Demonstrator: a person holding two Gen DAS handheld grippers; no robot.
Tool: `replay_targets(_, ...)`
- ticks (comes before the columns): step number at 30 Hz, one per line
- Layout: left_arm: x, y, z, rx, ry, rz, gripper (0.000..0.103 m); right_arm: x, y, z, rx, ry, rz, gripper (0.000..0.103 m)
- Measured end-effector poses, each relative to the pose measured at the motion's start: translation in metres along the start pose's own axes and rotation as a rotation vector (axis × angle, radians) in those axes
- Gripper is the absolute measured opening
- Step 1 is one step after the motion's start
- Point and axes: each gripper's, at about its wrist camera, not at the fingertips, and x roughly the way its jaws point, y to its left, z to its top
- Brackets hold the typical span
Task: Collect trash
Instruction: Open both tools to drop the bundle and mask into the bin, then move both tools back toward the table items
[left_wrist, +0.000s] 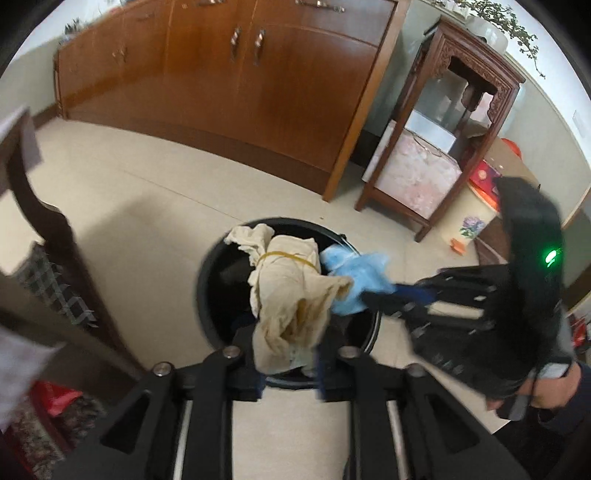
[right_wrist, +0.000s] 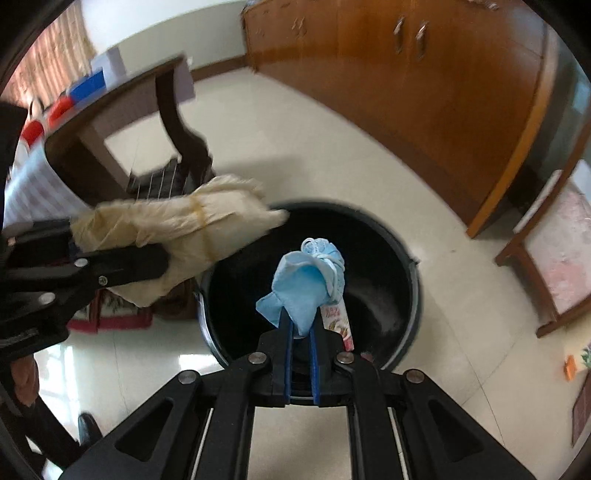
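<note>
A black round trash bin (left_wrist: 210, 280) (right_wrist: 388, 266) stands on the pale tile floor. My left gripper (left_wrist: 288, 369) is shut on a crumpled beige bag bound with a yellow band (left_wrist: 288, 291), held over the bin; it also shows in the right wrist view (right_wrist: 177, 225). My right gripper (right_wrist: 301, 332) is shut on a crumpled blue face mask (right_wrist: 306, 284), held over the bin mouth; the mask also shows in the left wrist view (left_wrist: 354, 277). A small printed wrapper (right_wrist: 340, 325) lies inside the bin.
A long wooden cabinet (left_wrist: 229, 85) (right_wrist: 424, 74) runs along the wall behind the bin. A dark carved side table (left_wrist: 443, 140) stands at the right with a pink box under it. A dark wooden table leg (left_wrist: 48, 229) (right_wrist: 181, 122) is at the left.
</note>
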Motion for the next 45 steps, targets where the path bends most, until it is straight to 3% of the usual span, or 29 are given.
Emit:
replay_targets(1, 0.009, 0.002, -0.002, -0.016, 0.03, 0.006, 0.067, 0.009, -0.003, -0.004, -0.01, 0.013, -0.032, 0.06)
replay_targets(2, 0.014, 0.003, -0.004, -0.027, 0.05, 0.015, 0.075, 0.014, -0.008, -0.008, 0.002, 0.021, -0.037, 0.074)
replay_targets(3, 0.013, 0.002, -0.007, -0.026, 0.046, 0.037, 0.075, 0.016, -0.01, -0.011, 0.013, 0.025, -0.043, 0.083)
replay_targets(8, -0.002, 0.008, -0.021, -0.049, 0.028, 0.151, 0.078, 0.009, -0.02, -0.015, 0.058, 0.015, -0.111, 0.084)
replay_targets(10, -0.008, 0.013, -0.024, -0.057, 0.023, 0.171, 0.079, 0.005, -0.022, -0.015, 0.084, 0.016, -0.141, 0.1)
replay_targets(12, -0.017, 0.012, -0.027, -0.055, 0.008, 0.197, 0.092, -0.001, -0.023, -0.014, 0.107, 0.001, -0.153, 0.102)
replay_targets(13, -0.022, 0.012, -0.028, -0.051, -0.002, 0.21, 0.093, -0.004, -0.021, -0.014, 0.121, -0.003, -0.16, 0.102)
replay_targets(24, -0.051, 0.01, -0.04, -0.073, -0.03, 0.281, 0.095, -0.043, 0.014, -0.02, 0.139, -0.059, -0.143, 0.103)
replay_targets(32, -0.103, 0.016, -0.055, -0.091, -0.102, 0.364, 0.102, -0.083, 0.047, -0.015, 0.123, -0.14, -0.141, 0.103)
replay_targets(45, -0.172, 0.037, -0.069, -0.169, -0.226, 0.49, 0.103, -0.123, 0.11, -0.002, 0.054, -0.247, -0.101, 0.103)
